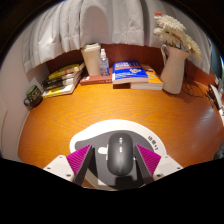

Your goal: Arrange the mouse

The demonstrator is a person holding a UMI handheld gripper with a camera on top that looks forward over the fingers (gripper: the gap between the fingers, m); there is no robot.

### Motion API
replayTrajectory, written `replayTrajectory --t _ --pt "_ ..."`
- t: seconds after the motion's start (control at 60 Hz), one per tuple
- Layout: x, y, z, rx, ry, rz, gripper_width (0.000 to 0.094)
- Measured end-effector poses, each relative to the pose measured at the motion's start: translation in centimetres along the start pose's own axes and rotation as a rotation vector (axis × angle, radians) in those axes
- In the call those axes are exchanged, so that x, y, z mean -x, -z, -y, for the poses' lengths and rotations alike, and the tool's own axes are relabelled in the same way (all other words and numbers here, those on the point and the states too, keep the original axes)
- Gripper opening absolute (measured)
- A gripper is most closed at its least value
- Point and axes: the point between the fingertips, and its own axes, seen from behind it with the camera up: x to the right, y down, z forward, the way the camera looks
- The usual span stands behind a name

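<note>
A dark grey mouse (120,155) lies on a white-rimmed mouse mat (112,128) on the wooden desk (60,125). It stands between my gripper's (114,160) two fingers. The mouse sits close against the right magenta pad (146,160), with a dark gap between it and the left pad (82,160). The fingers are open about the mouse, and the mouse rests on the mat. Its rear end is hidden below the fingers.
Along the back of the desk are a stack of books (62,78), a white container (91,58), a small bottle (104,64), a blue book (133,72) and a white vase of dried flowers (175,60). A dark object (34,96) sits far left.
</note>
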Motion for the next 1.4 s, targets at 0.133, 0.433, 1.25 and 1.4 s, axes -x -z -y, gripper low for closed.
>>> replayTrajectory --t 0.133,0.433,1.25,1.4 --pt "0.2 3.4 1.0 -0.014 0.024 -0.05 0.0861" --pt "5.3 17.1 4.9 -0.169 0.016 -0.06 0.086" --pt "14.0 29.2 4.0 -0.358 0.074 -0.011 0.0862" --pt "14.0 29.0 3.6 -0.348 0.075 -0.012 0.0861"
